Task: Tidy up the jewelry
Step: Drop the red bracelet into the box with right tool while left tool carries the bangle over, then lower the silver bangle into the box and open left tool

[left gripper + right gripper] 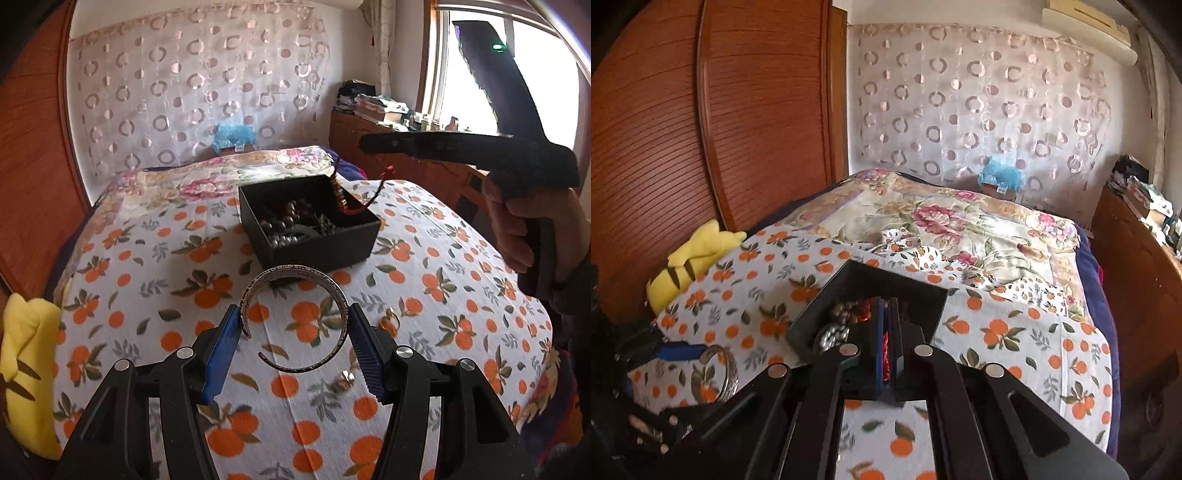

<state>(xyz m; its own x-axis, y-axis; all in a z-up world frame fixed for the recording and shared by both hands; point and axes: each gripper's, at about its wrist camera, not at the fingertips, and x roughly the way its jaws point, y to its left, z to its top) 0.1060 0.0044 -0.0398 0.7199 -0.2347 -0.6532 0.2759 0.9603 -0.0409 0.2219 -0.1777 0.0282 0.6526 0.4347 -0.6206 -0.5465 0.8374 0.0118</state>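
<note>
Two grippers are in use over a bed covered with an orange-print sheet [155, 258]. The left gripper [293, 332] has its blue pads set partly apart and clamped on a silver open bangle [295, 317], which stands upright between them, one pad against each side of the ring, its gap toward the lower left. Just beyond this gripper sits a black box [314, 240] holding dark beads and other jewelry too tangled to tell apart. Two small gold-coloured pieces lie on the sheet to the right of the left gripper: a ring [390, 322] just beside the right pad and a smaller item [344, 380] nearer the camera, its kind unclear. The right gripper [886, 354] has its jaws together, and something red shows pinched between the pads. In the left wrist view it is seen from the side, raised above and to the right of the box, held by a hand [524, 229], with a dark red cord [364, 201] carrying gold beads hanging from its tips down into the box. From the right gripper's own view the box [871, 306] lies directly ahead and below, and the bangle [726, 373] appears at lower left. A yellow plush toy [29, 369] lies at the far left edge of the bed.
</note>
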